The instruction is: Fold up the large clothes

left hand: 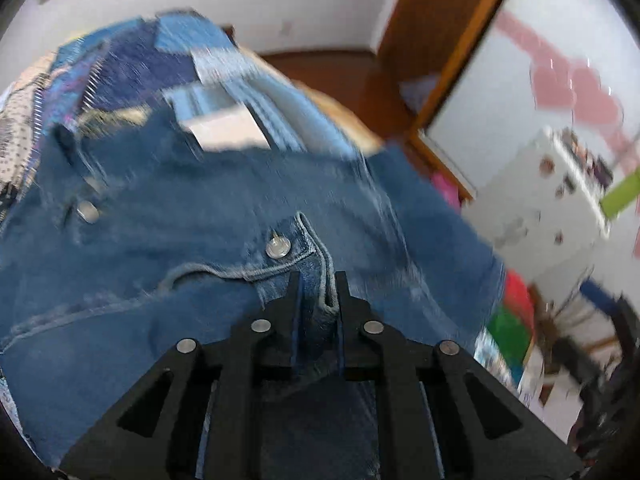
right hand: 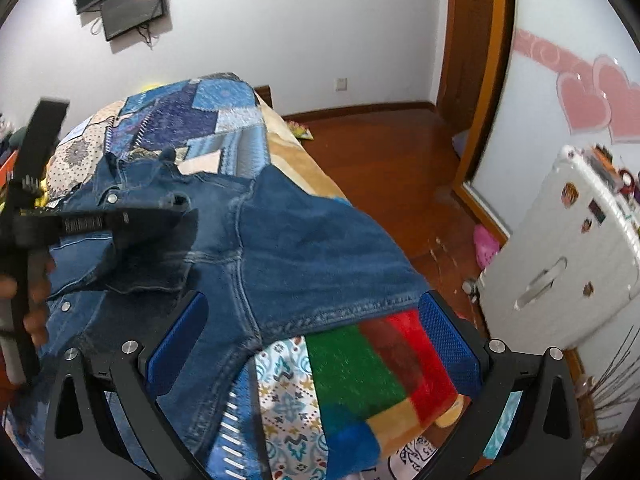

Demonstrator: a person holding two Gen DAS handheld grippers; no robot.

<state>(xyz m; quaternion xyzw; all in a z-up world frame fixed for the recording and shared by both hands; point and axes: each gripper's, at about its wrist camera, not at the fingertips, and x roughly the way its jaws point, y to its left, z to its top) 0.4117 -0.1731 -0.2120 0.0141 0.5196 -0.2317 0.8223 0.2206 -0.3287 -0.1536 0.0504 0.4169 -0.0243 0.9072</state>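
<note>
The denim jacket [right hand: 280, 248] lies spread over the patchwork quilt [right hand: 352, 392] on the bed, its sleeve or side panel draped toward the bed's right edge, where the stitched hem [right hand: 360, 308] stops just short of the drop to the wooden floor [right hand: 380, 152]. The left gripper [left hand: 318, 280] is clamped on a folded ridge of the jacket's front, close beside a metal snap button [left hand: 278, 247]; its fingers are pressed together with the seam between them, which looks like a grip chosen to lift one front panel and carry it across the body of the garment. In the right wrist view that same tool shows at the left, over the jacket's chest, with the person's hand [right hand: 36, 292] on its handle. The right gripper [right hand: 316, 316] hangs over the near hem with its blue-padded fingers [right hand: 448, 336] wide apart and nothing between them, probably waiting to pin or take the hem. The fold seems to be at an early stage, since the jacket is mostly flat. Open quilt remains toward the far end of the bed, so folding inward suits better than outward: the right edge is near, and a white appliance [right hand: 560, 264] stands beside it.
</note>
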